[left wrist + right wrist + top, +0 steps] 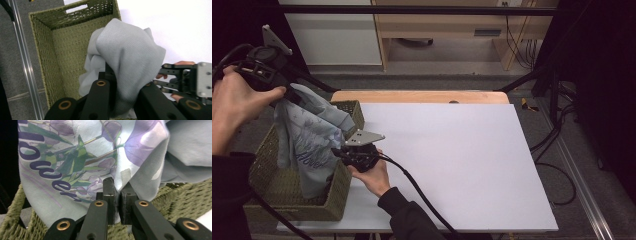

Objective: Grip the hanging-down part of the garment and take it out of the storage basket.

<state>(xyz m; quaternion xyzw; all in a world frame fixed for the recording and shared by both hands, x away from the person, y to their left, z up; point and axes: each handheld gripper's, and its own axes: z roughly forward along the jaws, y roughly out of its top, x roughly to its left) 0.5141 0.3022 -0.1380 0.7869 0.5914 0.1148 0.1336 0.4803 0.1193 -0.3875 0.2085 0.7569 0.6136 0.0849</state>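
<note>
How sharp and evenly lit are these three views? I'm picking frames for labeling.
High view: white table top bright, surroundings dark, slightly soft. Left gripper view: table washed out to white, grey garment weave sharp. Right gripper view: the garment's flower print crisp, jaws in focus, left edge black.

Grey floor [447,80], wooden desk [437,22] behind.

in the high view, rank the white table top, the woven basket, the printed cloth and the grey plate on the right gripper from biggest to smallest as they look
1. White table top
2. Woven basket
3. Printed cloth, partly bunched, so its spread is understated
4. Grey plate
</note>
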